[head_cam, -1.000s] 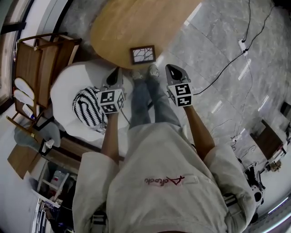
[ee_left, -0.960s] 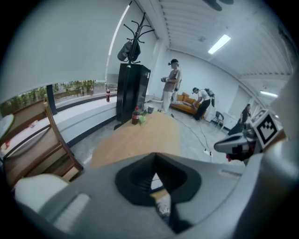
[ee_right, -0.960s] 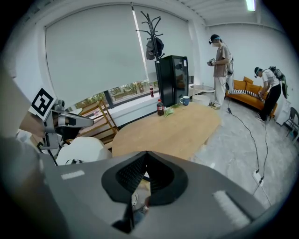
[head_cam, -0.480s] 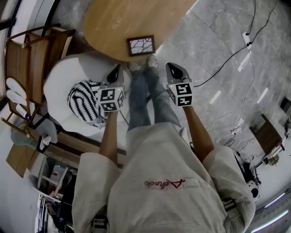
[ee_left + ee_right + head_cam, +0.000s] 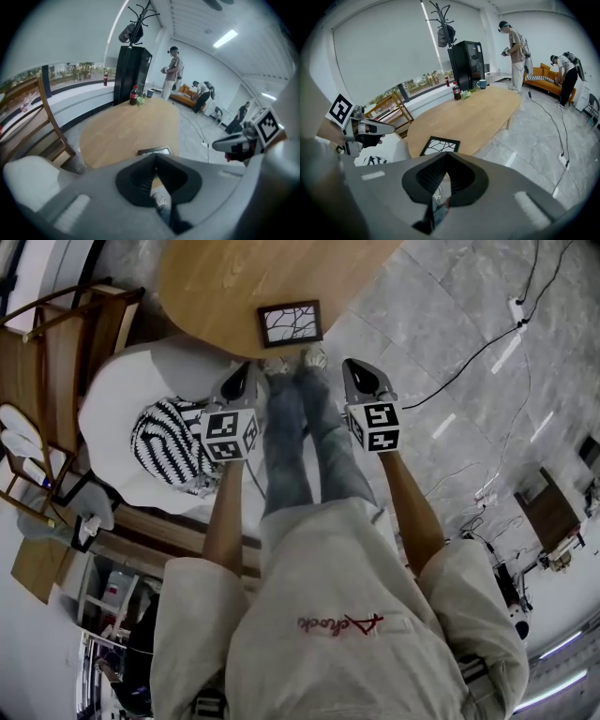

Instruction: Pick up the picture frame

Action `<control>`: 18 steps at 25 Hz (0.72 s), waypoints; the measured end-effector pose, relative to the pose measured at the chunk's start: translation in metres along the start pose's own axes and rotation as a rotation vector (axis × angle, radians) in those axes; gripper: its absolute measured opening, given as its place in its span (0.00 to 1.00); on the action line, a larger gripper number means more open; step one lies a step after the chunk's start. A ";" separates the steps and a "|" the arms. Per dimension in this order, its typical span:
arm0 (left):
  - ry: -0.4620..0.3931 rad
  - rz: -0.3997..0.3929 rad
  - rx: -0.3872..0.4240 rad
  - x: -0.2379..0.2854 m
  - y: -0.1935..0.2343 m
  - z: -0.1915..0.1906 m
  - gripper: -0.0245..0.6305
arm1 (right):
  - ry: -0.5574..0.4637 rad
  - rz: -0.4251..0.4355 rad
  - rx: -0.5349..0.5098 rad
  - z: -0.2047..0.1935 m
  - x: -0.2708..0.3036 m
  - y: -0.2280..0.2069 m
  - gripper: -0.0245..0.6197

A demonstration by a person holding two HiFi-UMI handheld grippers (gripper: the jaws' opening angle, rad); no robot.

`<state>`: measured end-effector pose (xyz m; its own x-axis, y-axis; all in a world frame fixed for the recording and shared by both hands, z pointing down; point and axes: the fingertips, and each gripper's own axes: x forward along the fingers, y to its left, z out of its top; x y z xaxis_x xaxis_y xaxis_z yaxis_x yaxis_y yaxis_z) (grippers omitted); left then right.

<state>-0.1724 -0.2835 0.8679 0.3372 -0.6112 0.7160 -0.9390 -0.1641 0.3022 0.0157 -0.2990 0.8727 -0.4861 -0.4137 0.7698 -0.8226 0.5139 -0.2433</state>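
Note:
The picture frame has a dark border and a white picture with black branching lines. It lies flat near the close edge of the oval wooden table. It also shows just beyond the jaw tips in the left gripper view and the right gripper view. My left gripper hangs short of the table edge, to the frame's lower left, shut and empty. My right gripper is level with it, to the frame's lower right over the floor, its jaws together with nothing between them. Both point down toward the table.
A white armchair with a black-and-white striped cushion stands left of my left arm. A wooden chair is further left. Cables run over the grey floor at the right. A cola bottle and mug stand at the table's far end.
Both grippers have come down together, still shut and side by side. The frame and table have slid toward the top of the head view.

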 end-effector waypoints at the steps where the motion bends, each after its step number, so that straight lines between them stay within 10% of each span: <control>1: 0.006 0.000 -0.002 0.005 0.003 -0.004 0.04 | 0.001 0.002 0.004 -0.002 0.005 -0.001 0.05; 18: 0.119 -0.005 -0.079 0.092 0.037 -0.047 0.04 | 0.070 0.013 0.105 -0.034 0.102 -0.028 0.05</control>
<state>-0.1733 -0.3098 0.9747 0.3521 -0.5137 0.7824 -0.9306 -0.1027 0.3514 -0.0008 -0.3300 0.9775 -0.4782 -0.3519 0.8046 -0.8445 0.4356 -0.3114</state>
